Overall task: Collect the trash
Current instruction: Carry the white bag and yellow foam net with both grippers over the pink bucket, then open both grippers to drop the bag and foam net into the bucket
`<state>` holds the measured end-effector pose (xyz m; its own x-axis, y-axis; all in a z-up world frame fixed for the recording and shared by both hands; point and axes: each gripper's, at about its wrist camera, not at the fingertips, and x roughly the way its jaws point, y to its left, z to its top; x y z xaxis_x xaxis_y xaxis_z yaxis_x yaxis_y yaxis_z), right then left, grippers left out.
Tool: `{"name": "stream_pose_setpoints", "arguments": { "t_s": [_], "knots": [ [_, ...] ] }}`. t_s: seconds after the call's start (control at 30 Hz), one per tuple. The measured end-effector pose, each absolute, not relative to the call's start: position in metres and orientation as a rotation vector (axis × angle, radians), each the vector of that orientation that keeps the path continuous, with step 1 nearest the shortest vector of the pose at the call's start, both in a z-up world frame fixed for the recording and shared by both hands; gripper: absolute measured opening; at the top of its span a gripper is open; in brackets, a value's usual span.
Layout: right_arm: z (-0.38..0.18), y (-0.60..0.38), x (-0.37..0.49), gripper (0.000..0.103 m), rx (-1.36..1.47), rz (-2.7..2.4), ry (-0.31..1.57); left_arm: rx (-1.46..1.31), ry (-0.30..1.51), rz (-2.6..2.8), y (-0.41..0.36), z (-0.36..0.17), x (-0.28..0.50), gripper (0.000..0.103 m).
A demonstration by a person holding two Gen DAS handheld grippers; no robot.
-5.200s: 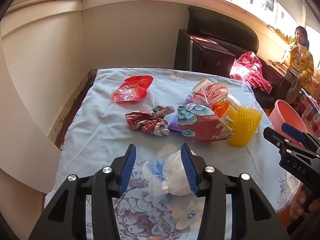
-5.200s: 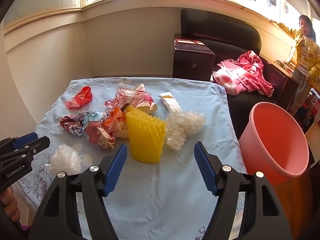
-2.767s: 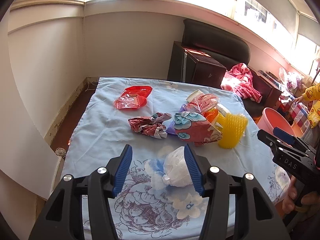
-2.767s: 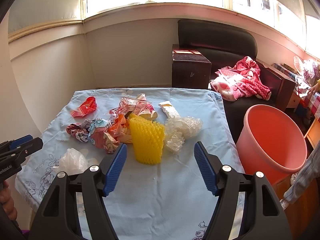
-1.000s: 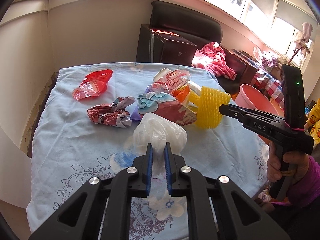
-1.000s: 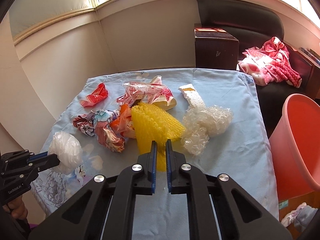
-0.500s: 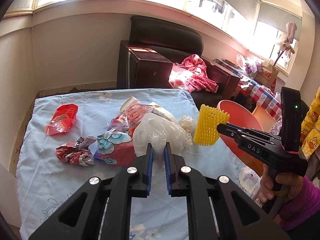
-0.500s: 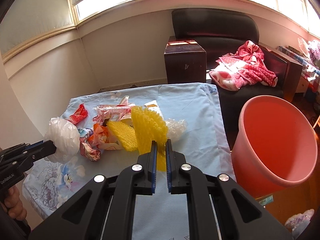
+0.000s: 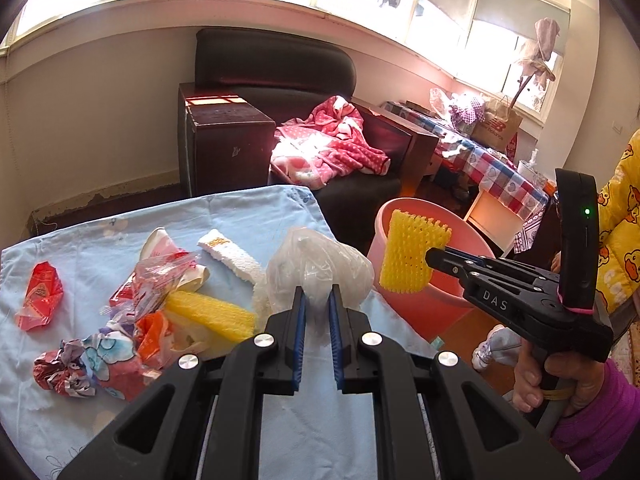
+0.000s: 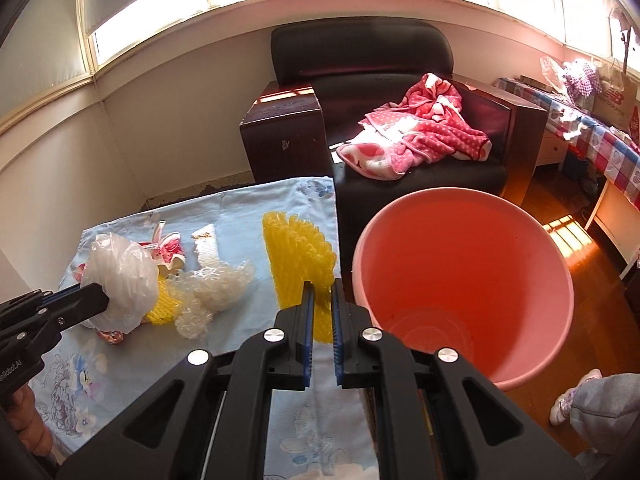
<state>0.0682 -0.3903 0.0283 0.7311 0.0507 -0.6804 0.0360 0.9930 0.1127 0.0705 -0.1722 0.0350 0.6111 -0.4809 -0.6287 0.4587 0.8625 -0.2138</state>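
So my left tongs (image 9: 317, 300) pinch the white plastic bag (image 9: 320, 266), right tongs (image 10: 320, 294) clamp the yellow foam net (image 10: 298, 266), both beside the pink bucket (image 10: 520, 248). Bucket looks empty. Wrappers (image 9: 156, 276), bubble wrap (image 10: 212, 292) left on the desk (image 9: 260, 208).

My left gripper (image 9: 317, 300) holds a translucent white bag (image 9: 320, 268); my right gripper (image 10: 319, 292), yellow foam netting (image 10: 298, 258). Bucket (image 10: 460, 280): salmon pink. Tablecloth (image 9: 256, 212): pale blue, floral print.
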Motion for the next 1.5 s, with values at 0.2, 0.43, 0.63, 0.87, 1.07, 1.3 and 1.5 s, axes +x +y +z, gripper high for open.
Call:
{"name": "stream_pose_setpoints", "arguments": {
  "t_s": [0.2,0.43,0.63,0.87,1.07,1.3,1.5],
  "knots": [
    [0.028,-0.425,0.074,0.009,0.133,-0.085,0.768,-0.007,0.758,-0.622,-0.218,0.033,0.086,0.01],
    [0.022,-0.455,0.08,0.009,0.144,-0.178,0.802,0.006,0.803,-0.701,-0.268,0.025,0.108,0.01],
    [0.01,-0.473,0.085,0.009,0.146,-0.229,0.848,-0.026,0.86,-0.768,-0.306,0.014,0.131,0.01],
    [-0.002,-0.482,0.086,0.009,0.156,-0.251,0.891,-0.027,0.927,-0.788,-0.333,-0.008,0.148,0.011],
    [-0.011,-0.484,0.089,0.009,0.186,-0.25,0.935,-0.012,0.927,-0.781,-0.338,-0.011,0.151,0.025],
    [-0.016,-0.483,0.09,0.023,0.208,-0.242,0.95,-0.032,0.912,-0.769,-0.331,-0.006,0.152,0.041],
    [-0.012,-0.481,0.089,0.03,0.204,-0.254,0.944,-0.043,0.874,-0.748,-0.315,0.004,0.149,0.042]
  ]
}}
